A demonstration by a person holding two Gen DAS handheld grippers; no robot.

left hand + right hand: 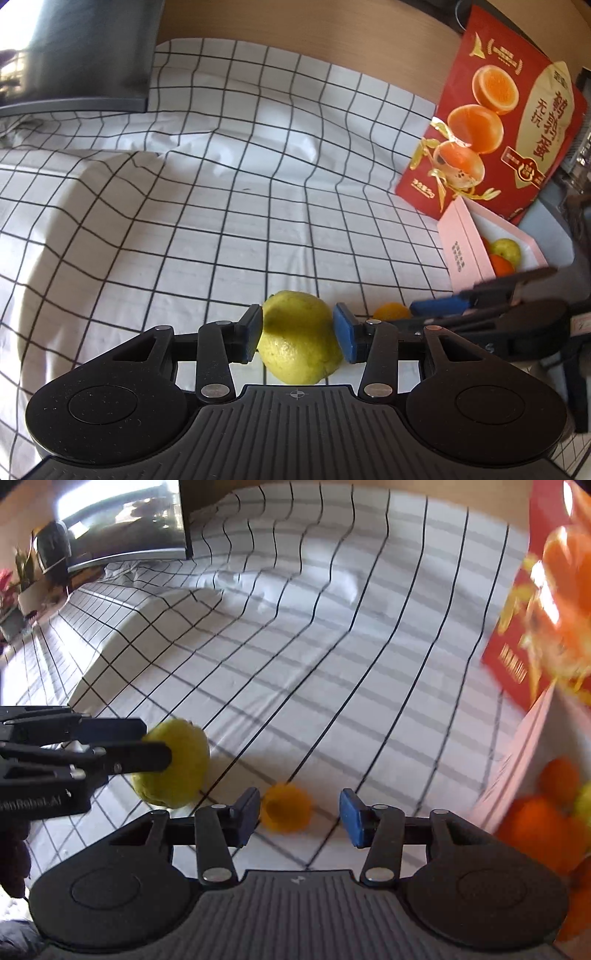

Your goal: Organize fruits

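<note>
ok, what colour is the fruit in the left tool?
Yellow-green, a bit mottled. The fruit is clearest in the left wrist view, between the left tool pads.

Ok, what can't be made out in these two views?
- Pink box: left wrist view shows a few fruits; its wall and the right gripper hide the rest. Right wrist view is blurred and edge-cut.
- Small orange fruit: blurred in the right wrist view; left gripper half hides it in the left.
- Green fruit: underside hidden.
- Red box: small print unreadable.
</note>
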